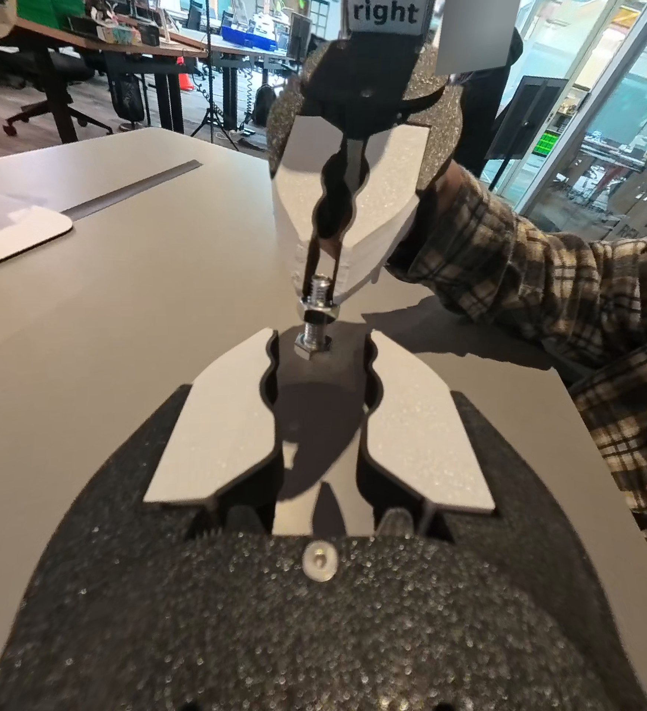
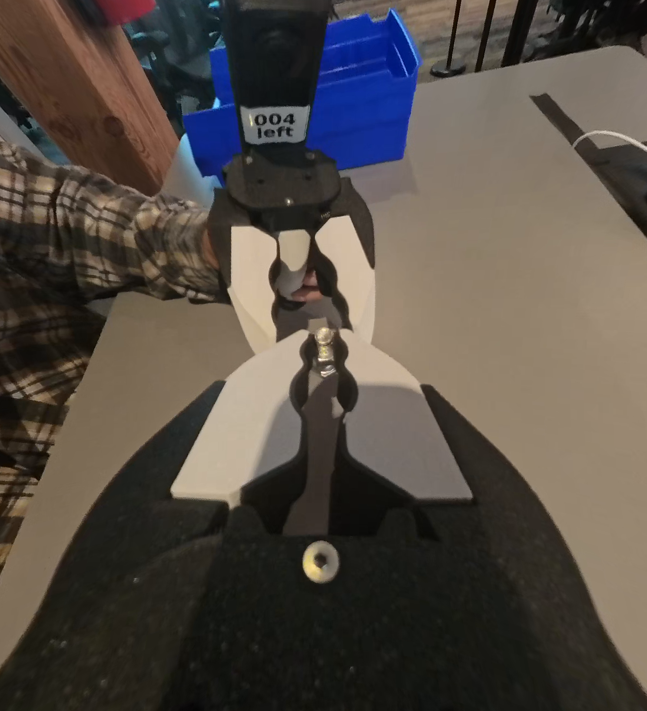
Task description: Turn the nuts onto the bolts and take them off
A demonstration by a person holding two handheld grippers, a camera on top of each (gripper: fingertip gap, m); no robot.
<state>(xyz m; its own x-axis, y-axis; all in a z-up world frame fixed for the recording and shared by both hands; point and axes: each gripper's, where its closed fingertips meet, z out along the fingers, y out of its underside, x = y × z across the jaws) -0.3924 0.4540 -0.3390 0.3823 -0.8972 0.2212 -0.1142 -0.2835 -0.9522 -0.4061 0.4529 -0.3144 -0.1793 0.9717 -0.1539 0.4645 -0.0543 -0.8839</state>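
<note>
A silver bolt [image 1: 313, 343] with a hex nut [image 1: 319, 309] threaded partway along it is held above the grey table [image 1: 121, 346]. My right gripper [image 1: 320, 290] reaches in from the far side. It is shut on the threaded end just above the nut, and the bolt's head points down. In the right wrist view the bolt [image 2: 322, 352] sits between the nearly closed fingertips of the right gripper [image 2: 324, 338]. My left gripper [image 1: 322, 336] is open, with the bolt's head between its fingertips and not touching them. It also shows in the right wrist view [image 2: 310, 327], facing the right gripper.
A blue bin [image 2: 360, 115] stands at the table's far edge beside a wooden post [image 2: 75, 96]. A white mat [image 1: 14, 234] and a dark tape strip [image 1: 133, 192] lie on the left. A white cable [image 2: 622, 142] lies at the right. Plaid sleeves [image 1: 526, 288] reach in from the side. Only a small space, under 4 cm, lies between the two pairs of fingers.
</note>
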